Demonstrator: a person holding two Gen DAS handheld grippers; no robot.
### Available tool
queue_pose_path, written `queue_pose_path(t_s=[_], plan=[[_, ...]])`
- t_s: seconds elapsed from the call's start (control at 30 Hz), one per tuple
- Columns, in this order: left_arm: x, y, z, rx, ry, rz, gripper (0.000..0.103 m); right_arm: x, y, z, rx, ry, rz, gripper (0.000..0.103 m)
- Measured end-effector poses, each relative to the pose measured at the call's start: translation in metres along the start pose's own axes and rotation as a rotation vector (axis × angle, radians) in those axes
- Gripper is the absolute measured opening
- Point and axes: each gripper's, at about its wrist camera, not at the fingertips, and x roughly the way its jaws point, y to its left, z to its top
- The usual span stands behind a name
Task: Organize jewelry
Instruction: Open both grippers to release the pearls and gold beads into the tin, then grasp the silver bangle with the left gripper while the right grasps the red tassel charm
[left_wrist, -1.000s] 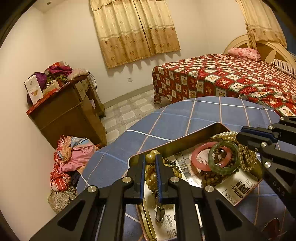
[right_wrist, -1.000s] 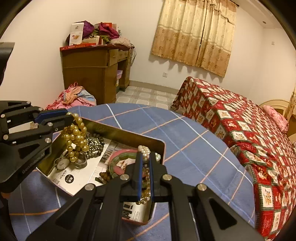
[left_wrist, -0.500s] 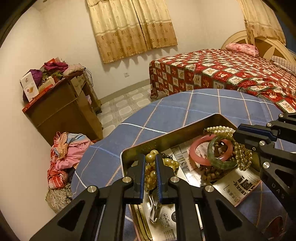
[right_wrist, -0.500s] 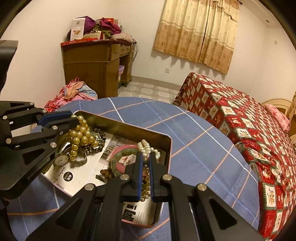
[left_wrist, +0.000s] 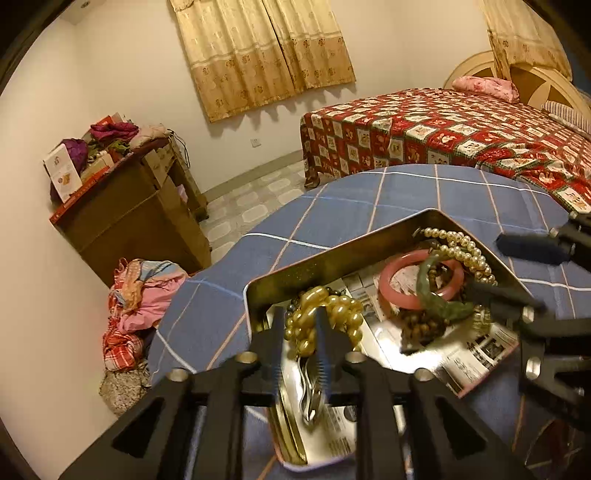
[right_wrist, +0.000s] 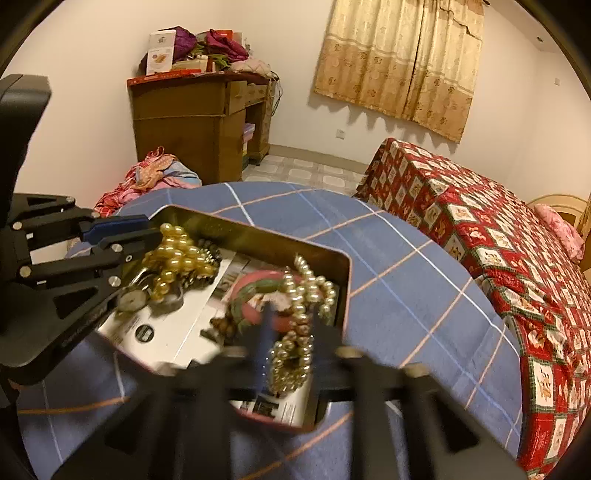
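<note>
A gold metal tin (left_wrist: 332, 258) lined with newspaper sits on the blue checked table; it also shows in the right wrist view (right_wrist: 258, 236). It holds a gold bead necklace (left_wrist: 325, 314), a pink bangle (left_wrist: 406, 291), a green bangle (left_wrist: 436, 299), a pearl necklace (left_wrist: 458, 247) and a watch (right_wrist: 133, 299). My left gripper (left_wrist: 299, 336) is open over the gold beads (right_wrist: 177, 254), its fingers on either side of them. My right gripper (right_wrist: 290, 332) is open over the pearl strand (right_wrist: 303, 291); its fingers are blurred.
The round table (right_wrist: 406, 288) has a blue checked cloth. A bed with a red patterned cover (right_wrist: 517, 236) stands to the right. A wooden dresser (right_wrist: 199, 122) piled with clothes stands by the far wall, with a clothes heap (left_wrist: 140, 295) on the floor.
Both grippers opened and let go of their necklaces. The gold beads and the pearl strand dropped into the tin. Both grippers moved lower over the tin.
</note>
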Motion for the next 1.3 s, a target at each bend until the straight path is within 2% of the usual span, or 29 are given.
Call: queue_pose_path(t_s=[0.03, 0.1, 0.27, 0.43, 0.63, 0.7, 0.97, 1.07, 1.3], plan=[[-0.007, 0.0, -0.002, -0.006, -0.015, 0.007, 0.053, -0.005, -0.001, -0.003, 0.007, -0.007, 0.005, 0.05], [-0.02, 0.0, -0.008, -0.02, -0.055, 0.03, 0.074, -0.011, -0.003, -0.008, 0.015, -0.008, -0.005, 0.05], [-0.042, -0.003, -0.023, -0.036, -0.069, 0.026, 0.075, -0.028, -0.012, -0.026, 0.068, 0.0, -0.006, 0.054], [-0.062, -0.016, -0.05, -0.03, -0.06, 0.031, 0.075, -0.049, -0.024, -0.05, 0.103, 0.004, -0.05, 0.06], [-0.082, -0.037, -0.074, -0.062, -0.038, -0.049, 0.075, -0.072, -0.053, -0.083, 0.18, 0.017, -0.116, 0.065], [-0.086, -0.049, -0.079, -0.047, -0.03, -0.077, 0.075, -0.078, -0.061, -0.094, 0.209, 0.024, -0.134, 0.067], [-0.093, -0.083, -0.083, 0.015, -0.018, -0.101, 0.075, -0.102, -0.079, -0.133, 0.237, 0.038, -0.197, 0.069], [-0.096, -0.099, -0.086, 0.05, -0.014, -0.128, 0.075, -0.107, -0.085, -0.14, 0.246, 0.024, -0.213, 0.074], [-0.095, -0.113, -0.091, 0.099, 0.007, -0.141, 0.075, -0.105, -0.086, -0.143, 0.256, 0.007, -0.197, 0.074]])
